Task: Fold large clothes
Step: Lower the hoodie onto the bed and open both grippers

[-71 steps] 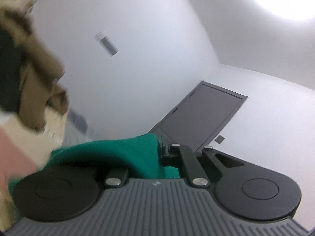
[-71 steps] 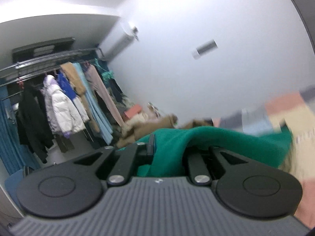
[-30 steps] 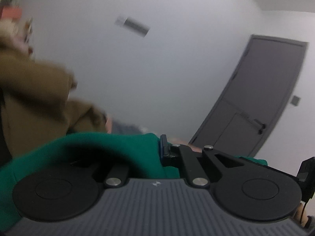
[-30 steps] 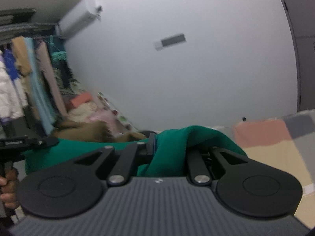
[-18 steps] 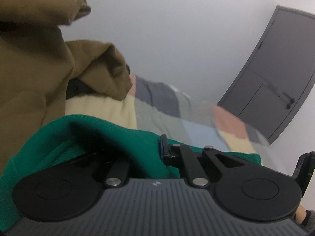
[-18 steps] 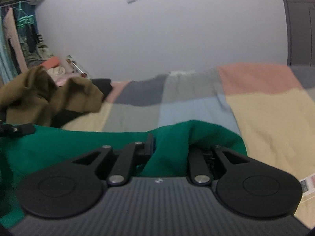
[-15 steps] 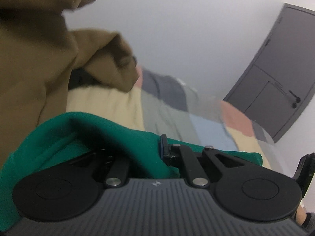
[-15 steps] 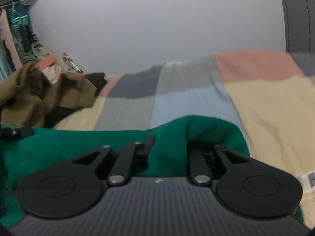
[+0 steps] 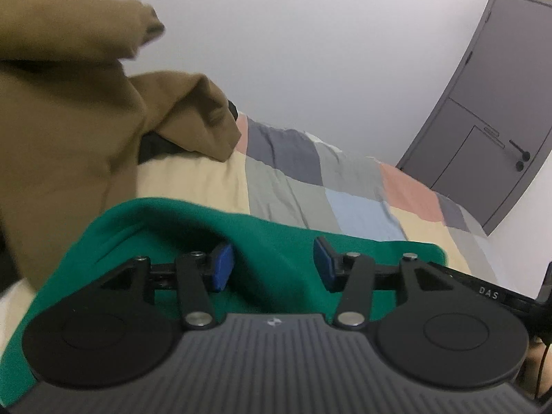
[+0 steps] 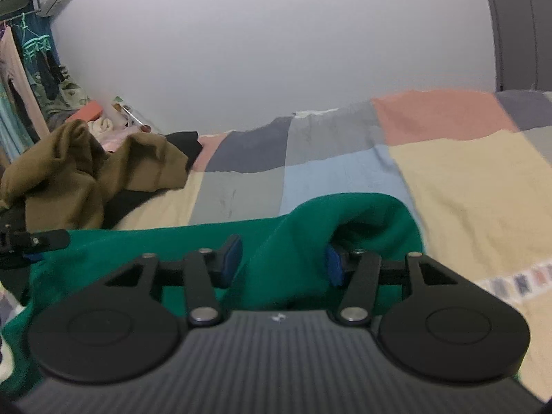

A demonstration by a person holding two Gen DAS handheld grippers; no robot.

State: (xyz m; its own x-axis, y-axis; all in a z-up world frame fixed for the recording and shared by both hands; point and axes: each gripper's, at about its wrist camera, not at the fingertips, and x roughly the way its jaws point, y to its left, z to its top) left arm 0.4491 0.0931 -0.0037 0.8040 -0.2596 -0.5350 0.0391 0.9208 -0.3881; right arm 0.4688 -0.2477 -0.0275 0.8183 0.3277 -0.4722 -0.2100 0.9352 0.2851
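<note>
Left wrist: both the left gripper point(image 9: 272, 264) and right gripper point(image 10: 283, 258) are opening, releasing the green garment point(image 9: 276, 241); I'd back out level above it.

Your green garment point(image 9: 276, 241) is soft and thick. It lies bunched on the near part of the checked bed, its far edge humped up in folds, stretching left to right.
</note>
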